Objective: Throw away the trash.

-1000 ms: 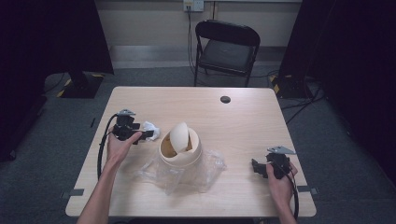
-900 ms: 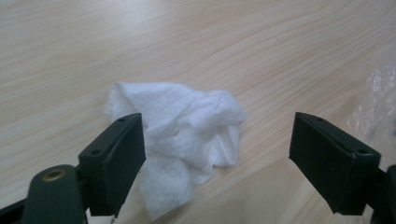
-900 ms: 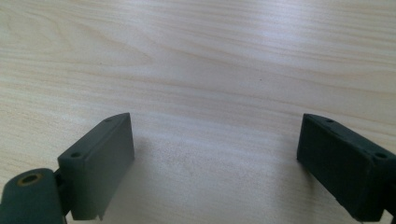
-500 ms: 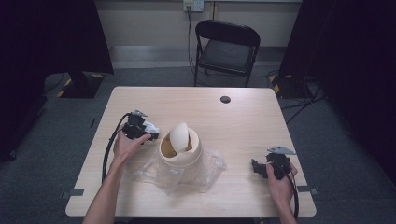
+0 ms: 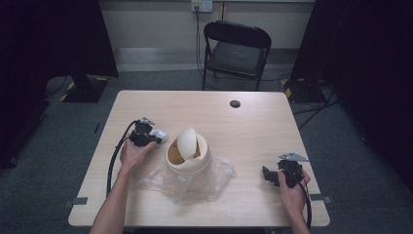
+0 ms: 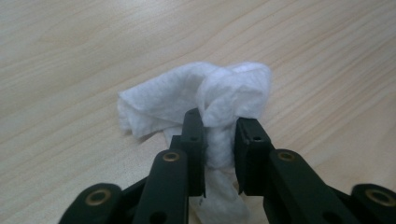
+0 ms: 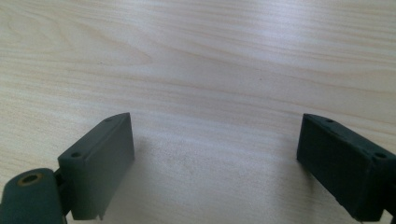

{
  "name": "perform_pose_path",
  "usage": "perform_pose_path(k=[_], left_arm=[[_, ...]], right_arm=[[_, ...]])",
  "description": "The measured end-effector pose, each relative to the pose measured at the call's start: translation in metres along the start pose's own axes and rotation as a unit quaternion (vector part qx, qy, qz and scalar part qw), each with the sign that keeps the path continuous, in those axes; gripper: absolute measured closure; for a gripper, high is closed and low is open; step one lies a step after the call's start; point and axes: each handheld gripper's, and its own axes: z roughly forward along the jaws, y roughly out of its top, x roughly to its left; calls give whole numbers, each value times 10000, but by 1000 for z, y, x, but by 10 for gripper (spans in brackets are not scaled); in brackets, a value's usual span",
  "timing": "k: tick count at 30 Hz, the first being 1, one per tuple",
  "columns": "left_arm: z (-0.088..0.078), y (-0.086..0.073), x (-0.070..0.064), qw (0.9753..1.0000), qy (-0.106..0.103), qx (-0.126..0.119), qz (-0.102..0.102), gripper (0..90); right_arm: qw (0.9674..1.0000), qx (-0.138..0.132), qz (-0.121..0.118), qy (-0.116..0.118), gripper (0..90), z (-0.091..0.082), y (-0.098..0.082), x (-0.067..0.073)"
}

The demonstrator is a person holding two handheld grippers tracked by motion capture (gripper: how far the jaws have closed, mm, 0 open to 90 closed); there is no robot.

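the left gripper (image 6: 219, 135) pinches one crumpled white tissue (image 6: 205, 98) between its two black jaws. in the left gripper view the tissue is a bunched lump; a twisted strand of it runs down between the jaws toward the camera, and a flatter flap spreads out to the left over the wood. so its long axis goes roughly along the gripper's own direction. i cannot tell if the tissue touches the table or hangs just above it.

in the high view the left gripper (image 5: 146, 136) is on the left half of the table (image 5: 253, 122), with the tissue (image 5: 159, 134) at its tip, pointing to the right, toward one cream-coloured bin (image 5: 189, 156). the tissue is just beside the bin's rim, not over the opening. the bin has a swing lid (image 5: 186, 142) that stands tilted up, so part of the opening is seen. one sheet of clear plastic (image 5: 219, 175) lies crumpled around and under the bin, mostly on the near side.

the right gripper (image 5: 272, 176) rests near the right front edge of the table, well apart from the bin. in the right gripper view its jaws are spread wide with bare wood between them.

one small dark round thing (image 5: 235, 104) sits near the far edge. one black folding chair (image 5: 237, 48) stands behind the table.
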Motion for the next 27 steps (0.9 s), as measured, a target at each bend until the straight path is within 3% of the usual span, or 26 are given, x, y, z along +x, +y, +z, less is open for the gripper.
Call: perform_pose_path(k=[7,10,13,18,19,22,23,25,27], left_arm=[[-6,-4,2,9998,-129,-91,-80,799],[-12,-3,2,9993,-180,-268,-171,799],[-18,-1,2,9992,-203,-330,-133,799],[-27,-2,-2,9973,-335,-600,-267,799],[-32,-3,-4,9960,-423,-720,-332,799],[-37,-2,-10,9967,-358,-700,-204,799],[-41,-2,-13,9972,-307,-674,-62,799],[-47,0,-19,9964,-318,-783,-22,799],[-52,2,-24,9966,-220,-785,145,798]], right_arm=[[10000,-7,11,-8,103,0,0,0],[10000,-7,13,-11,103,0,0,0],[10000,-1,3,-5,103,0,0,0],[10000,1,2,-2,103,0,0,0],[10000,-2,8,-7,103,0,0,0],[10000,1,-1,-2,103,0,0,0],[10000,0,-1,-2,103,0,0,0],[10000,1,0,-3,103,0,0,0],[10000,1,-1,-1,103,0,0,0]])
